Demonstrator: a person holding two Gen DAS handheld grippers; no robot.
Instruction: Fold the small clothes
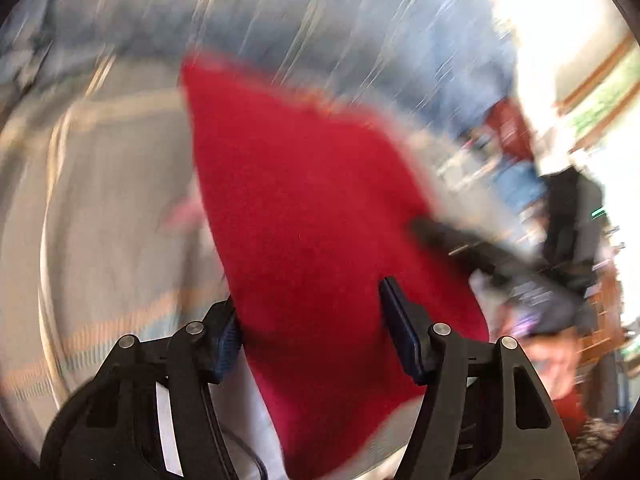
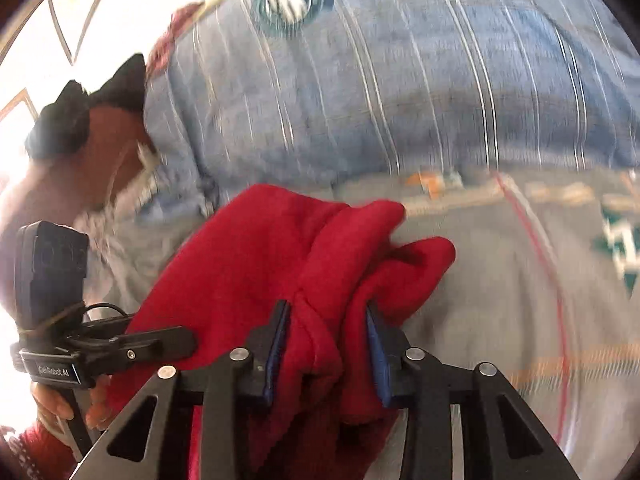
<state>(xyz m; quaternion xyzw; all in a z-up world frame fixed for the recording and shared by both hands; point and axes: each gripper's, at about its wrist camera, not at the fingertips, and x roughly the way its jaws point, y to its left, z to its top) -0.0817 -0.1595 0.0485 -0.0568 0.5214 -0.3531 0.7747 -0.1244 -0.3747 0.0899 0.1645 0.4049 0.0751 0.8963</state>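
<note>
A red fleece garment (image 1: 304, 208) lies spread on the grey blanket and runs between the fingers of my left gripper (image 1: 308, 292). Its jaws stand wide apart with the cloth under and between them, and the pads do not pinch it. In the right wrist view the same red garment (image 2: 256, 264) is bunched into folds. My right gripper (image 2: 327, 305) is shut on that bunch, with the blue pads (image 2: 276, 352) pressing its sides. The left gripper's body (image 2: 52, 280) shows at the left edge, over the garment's far side. Both views are blurred.
A blue striped cover (image 2: 400, 80) rises behind the garment. The grey blanket (image 2: 500, 280) has orange bands and a thin red line. A hand (image 2: 60, 404) holds the left tool. Bright windows (image 1: 560, 20) and dim furniture lie at the right.
</note>
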